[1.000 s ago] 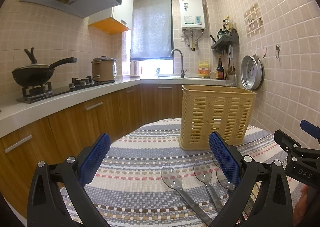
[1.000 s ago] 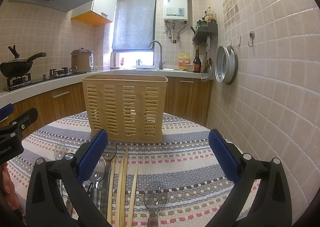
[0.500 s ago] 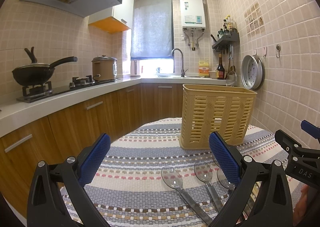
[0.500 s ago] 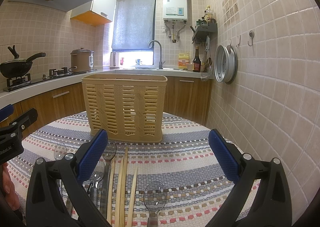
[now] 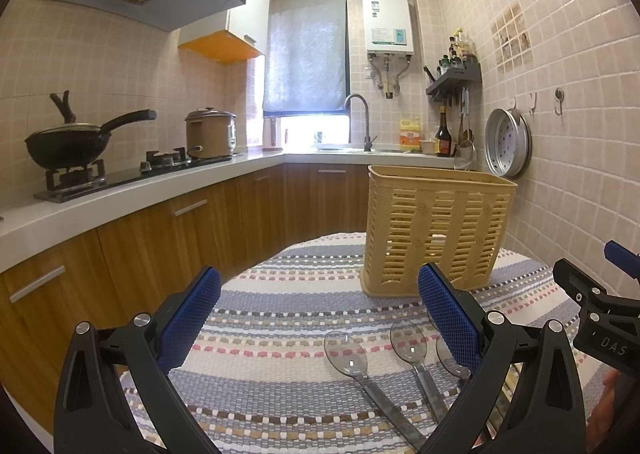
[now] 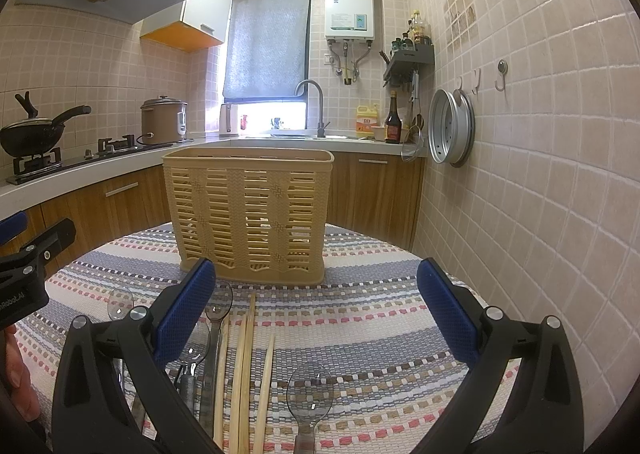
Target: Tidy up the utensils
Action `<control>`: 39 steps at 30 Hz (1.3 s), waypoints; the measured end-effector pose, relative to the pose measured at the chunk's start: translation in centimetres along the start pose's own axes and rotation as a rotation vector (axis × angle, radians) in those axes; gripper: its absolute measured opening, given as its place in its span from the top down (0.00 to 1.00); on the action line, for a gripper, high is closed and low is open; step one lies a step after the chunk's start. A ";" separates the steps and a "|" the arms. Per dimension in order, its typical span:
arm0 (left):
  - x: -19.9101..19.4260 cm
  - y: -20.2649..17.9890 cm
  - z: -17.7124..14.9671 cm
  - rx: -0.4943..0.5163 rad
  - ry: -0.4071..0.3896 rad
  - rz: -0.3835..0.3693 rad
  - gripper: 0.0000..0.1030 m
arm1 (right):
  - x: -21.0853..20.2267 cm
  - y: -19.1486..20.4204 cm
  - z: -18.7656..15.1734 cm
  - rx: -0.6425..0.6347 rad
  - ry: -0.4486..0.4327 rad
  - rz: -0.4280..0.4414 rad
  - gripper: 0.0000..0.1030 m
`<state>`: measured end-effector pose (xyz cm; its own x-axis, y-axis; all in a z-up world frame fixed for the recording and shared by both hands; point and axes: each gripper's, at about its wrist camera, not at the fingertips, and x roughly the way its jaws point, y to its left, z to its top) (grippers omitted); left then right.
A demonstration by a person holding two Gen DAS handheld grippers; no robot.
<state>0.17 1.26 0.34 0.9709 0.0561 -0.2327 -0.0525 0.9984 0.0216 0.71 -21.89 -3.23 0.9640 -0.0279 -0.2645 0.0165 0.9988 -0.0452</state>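
Nothing has shifted over the last second: the basket [image 6: 249,214] stands upright at the far side of the striped counter [image 6: 380,318], apparently with no utensils in it, so sorting has not begun, I judge. Both grippers, left gripper [image 5: 320,324] and right gripper [image 6: 316,324], hover with jaws wide apart, holding nothing. Chopsticks [image 6: 245,366] and clear spoons [image 6: 310,394] lie flat on the cloth, near the basket.

Chopsticks [image 6: 245,370] and spoons [image 6: 310,394] before basket [image 6: 249,210]
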 end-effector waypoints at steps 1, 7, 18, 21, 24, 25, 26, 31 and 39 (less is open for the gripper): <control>0.0 0.0 0.0 0.000 0.000 0.000 0.07 | 0.0 0.0 0.0 0.000 0.000 0.000 0.07; 0.0 0.0 0.0 0.000 -0.001 -0.001 0.07 | 0.0 0.0 0.0 0.000 -0.001 0.000 0.07; 0.1 0.0 0.0 0.001 -0.003 0.000 0.07 | 0.1 -0.1 0.0 0.001 0.001 0.000 0.07; 0.0 0.0 0.0 0.001 -0.004 -0.001 0.07 | 0.1 -0.1 0.0 0.002 0.002 0.001 0.07; 0.0 0.0 0.0 0.001 -0.004 -0.001 0.07 | 0.0 -0.1 0.0 0.002 0.001 0.000 0.07; 0.0 0.0 0.0 0.001 -0.003 -0.001 0.07 | 0.1 -0.1 0.0 0.002 0.001 0.001 0.07; 0.0 0.0 0.0 0.000 -0.003 -0.001 0.07 | 0.1 -0.2 0.1 0.002 0.001 0.001 0.07; 0.0 0.1 0.0 -0.001 -0.003 0.000 0.07 | 0.1 -0.1 -0.2 0.003 0.005 -0.002 0.07; 1.8 2.2 0.0 -0.103 0.126 -0.042 0.07 | 1.1 -0.3 -0.2 0.034 0.062 -0.060 0.07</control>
<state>1.81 3.53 -0.01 0.9362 0.0083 -0.3514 -0.0424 0.9951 -0.0893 1.74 -22.28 -3.71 0.9429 -0.0886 -0.3210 0.0832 0.9961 -0.0304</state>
